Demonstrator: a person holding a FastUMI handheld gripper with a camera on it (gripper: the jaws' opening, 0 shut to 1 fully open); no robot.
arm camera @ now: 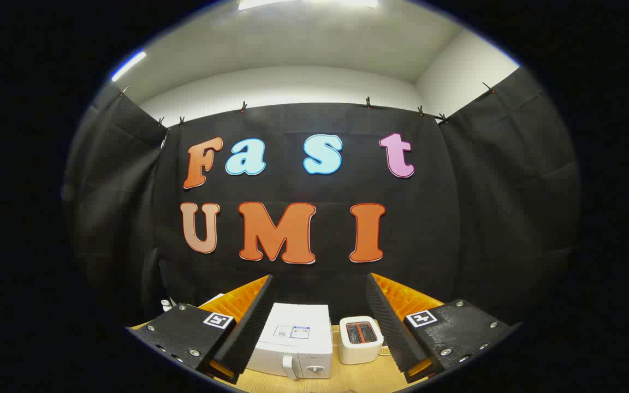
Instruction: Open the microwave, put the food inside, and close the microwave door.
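Note:
A white microwave (pixel 295 341) stands on the wooden table (pixel 369 376) below me, its door shut and its handle and knob facing me. My gripper (pixel 320 289) hangs high above it, open, with nothing between its fingers. The microwave lies between the fingers, nearer the left one. I cannot pick out the food in this view.
A small white toaster (pixel 361 338) with two slots stands just right of the microwave. A small white item (pixel 166 303) sits at the table's far left by the black cloth wall.

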